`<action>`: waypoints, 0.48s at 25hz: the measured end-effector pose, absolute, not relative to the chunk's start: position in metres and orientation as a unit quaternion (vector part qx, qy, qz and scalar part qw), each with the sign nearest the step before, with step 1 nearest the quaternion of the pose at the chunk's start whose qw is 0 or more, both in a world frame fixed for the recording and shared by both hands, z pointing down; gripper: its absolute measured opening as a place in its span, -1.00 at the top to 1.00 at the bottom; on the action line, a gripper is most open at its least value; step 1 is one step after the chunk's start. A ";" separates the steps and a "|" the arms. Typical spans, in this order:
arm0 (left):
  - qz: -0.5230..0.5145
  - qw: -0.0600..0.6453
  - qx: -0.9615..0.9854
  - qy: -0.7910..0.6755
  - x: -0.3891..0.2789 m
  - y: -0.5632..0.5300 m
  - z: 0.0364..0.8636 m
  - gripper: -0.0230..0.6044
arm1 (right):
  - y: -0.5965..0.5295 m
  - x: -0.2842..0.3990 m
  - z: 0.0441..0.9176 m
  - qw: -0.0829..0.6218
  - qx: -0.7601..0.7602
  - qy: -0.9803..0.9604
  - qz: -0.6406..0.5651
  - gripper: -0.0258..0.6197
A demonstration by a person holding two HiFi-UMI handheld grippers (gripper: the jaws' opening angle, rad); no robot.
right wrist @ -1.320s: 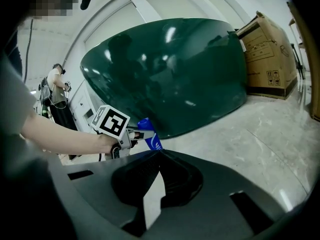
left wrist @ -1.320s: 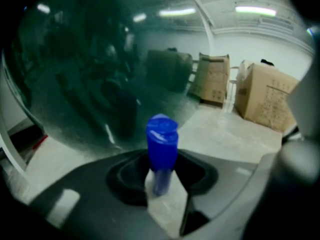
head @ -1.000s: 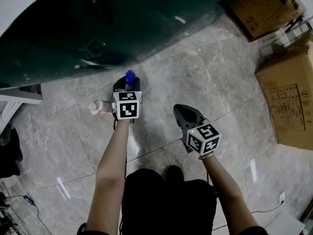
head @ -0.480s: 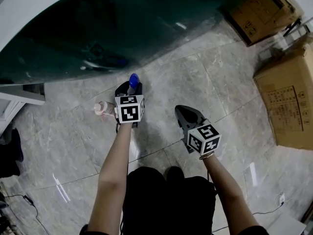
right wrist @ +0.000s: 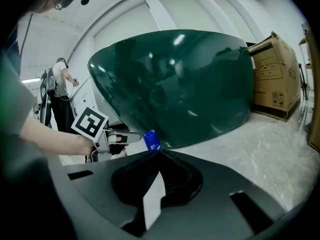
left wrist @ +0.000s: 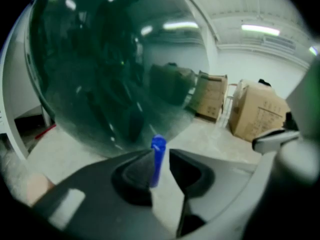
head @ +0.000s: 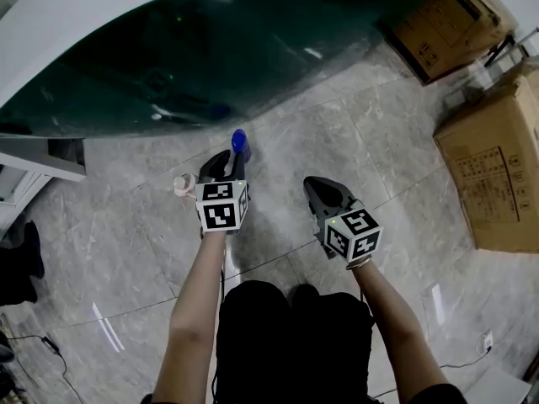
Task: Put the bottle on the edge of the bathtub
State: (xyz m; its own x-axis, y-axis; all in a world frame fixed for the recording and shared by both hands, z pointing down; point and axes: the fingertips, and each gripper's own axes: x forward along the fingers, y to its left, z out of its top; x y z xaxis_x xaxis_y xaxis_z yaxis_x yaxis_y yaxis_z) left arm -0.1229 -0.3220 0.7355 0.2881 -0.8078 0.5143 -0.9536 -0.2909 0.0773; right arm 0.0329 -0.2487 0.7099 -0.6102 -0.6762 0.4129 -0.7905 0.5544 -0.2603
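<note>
Closing left gripper (head: 231, 156) jaws around blue bottle (head: 239, 141), beside dark green bathtub (head: 168, 74)

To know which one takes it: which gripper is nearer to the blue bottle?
Left. The left gripper has the blue bottle between its closing jaws. The right gripper is apart, to the bottle's right and closer to the person, jaws shut and empty.

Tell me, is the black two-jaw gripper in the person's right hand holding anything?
No: the right gripper view shows the right gripper with jaws closed tip to tip, nothing between them.
</note>
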 end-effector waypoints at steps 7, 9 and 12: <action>0.167 0.178 0.792 -0.559 -0.127 -0.298 0.703 0.74 | -0.247 0.023 0.684 0.125 0.422 -0.877 0.193 0.92; 0.159 0.176 0.795 -0.559 -0.128 -0.290 0.696 0.78 | -0.246 0.021 0.676 0.122 0.423 -0.878 0.187 0.92; 0.152 0.174 0.797 -0.558 -0.132 -0.275 0.687 0.83 | -0.244 0.018 0.667 0.117 0.425 -0.879 0.182 0.92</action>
